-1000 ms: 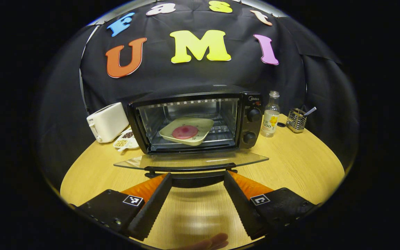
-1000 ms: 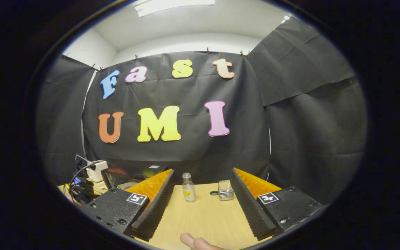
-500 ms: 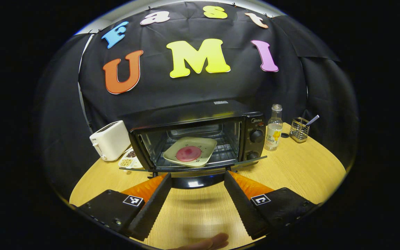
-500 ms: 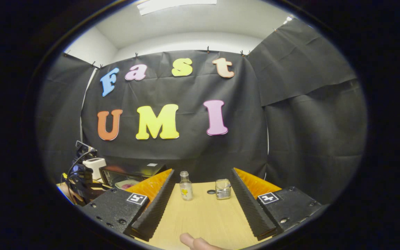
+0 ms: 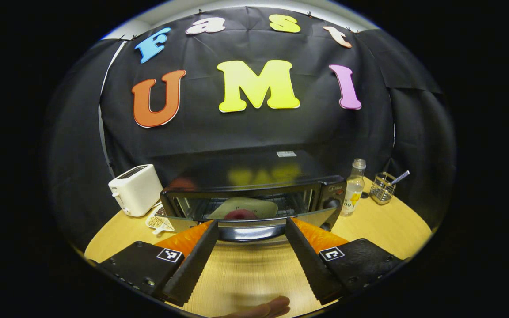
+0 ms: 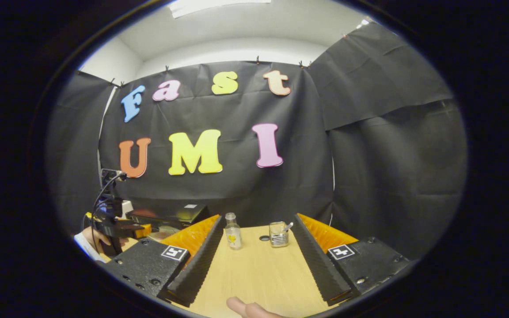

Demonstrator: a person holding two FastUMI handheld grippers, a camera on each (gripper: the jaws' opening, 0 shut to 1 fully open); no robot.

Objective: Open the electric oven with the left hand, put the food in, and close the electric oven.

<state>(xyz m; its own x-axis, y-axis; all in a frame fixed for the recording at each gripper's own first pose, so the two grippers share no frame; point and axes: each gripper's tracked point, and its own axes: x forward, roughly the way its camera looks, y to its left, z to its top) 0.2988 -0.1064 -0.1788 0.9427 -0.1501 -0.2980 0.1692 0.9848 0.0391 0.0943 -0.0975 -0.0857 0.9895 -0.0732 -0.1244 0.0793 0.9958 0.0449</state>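
Glass door [image 5: 254, 219] has swung from flat to about half raised; we lift it under its handle, left gripper [image 5: 250, 229] fingers apart. Food [image 5: 240, 214] sits on its plate in the oven [image 5: 254, 194]. Closing is nearly done. Right gripper [image 6: 258, 254] hangs apart, empty.

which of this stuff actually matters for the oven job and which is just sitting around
Part of the job:
- electric oven
- its glass door, partly raised
- plate of food inside
- left gripper, open at the door's handle

Just lying about:
- toaster
- small dish of beans
- bottle
- wire holder
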